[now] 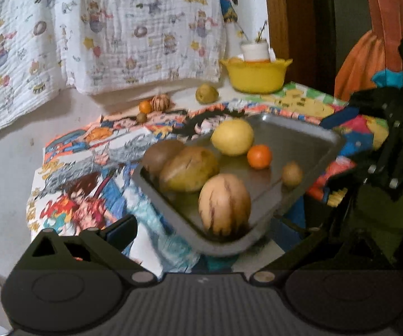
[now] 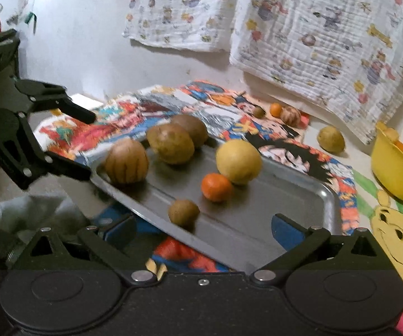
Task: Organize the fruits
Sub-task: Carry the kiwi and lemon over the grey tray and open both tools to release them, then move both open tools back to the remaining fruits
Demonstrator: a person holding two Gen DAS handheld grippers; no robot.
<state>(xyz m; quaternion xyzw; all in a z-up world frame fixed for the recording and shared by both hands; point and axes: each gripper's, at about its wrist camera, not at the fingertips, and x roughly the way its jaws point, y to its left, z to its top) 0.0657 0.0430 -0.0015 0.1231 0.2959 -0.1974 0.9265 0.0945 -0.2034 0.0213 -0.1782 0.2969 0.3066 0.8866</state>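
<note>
Left wrist view first: we've got the metal tray (image 1: 299, 137) sitting on the cartoon-print cloth (image 1: 89, 168), and it's loaded with six fruits. There's a striped tan melon-looking fruit (image 1: 224, 204) at the near corner, a greenish-brown fruit (image 1: 189, 169) behind it touching a brown one (image 1: 161, 154), then a big yellow lemon (image 1: 232, 137) with a small orange (image 1: 259, 156) just beside it, and a little brown kiwi-like fruit (image 1: 292, 173) off on its own. Our left gripper (image 1: 210, 240) has its fingers spread wide, nothing between the pads; the tray's near corner sits in the gap without being pinched. The right gripper (image 1: 341, 151) shows at the right edge of the tray. Further back, loose fruit lies near the wall: a small orange one (image 1: 145, 106), a striped one (image 1: 160, 102), a tiny brown one (image 1: 141, 117) and a greenish one (image 1: 206, 93), next to a yellow bowl (image 1: 256, 77).

Right wrist view: same tray (image 2: 299, 196), seen from its other side. Our right gripper (image 2: 204, 229) is wide open too, with the tray edge lying between its blue pads (image 2: 286, 231), not clamped. The left gripper (image 2: 81, 145) sits at the far left corner by the striped fruit (image 2: 126, 161). It's all a bit blurry.
</note>
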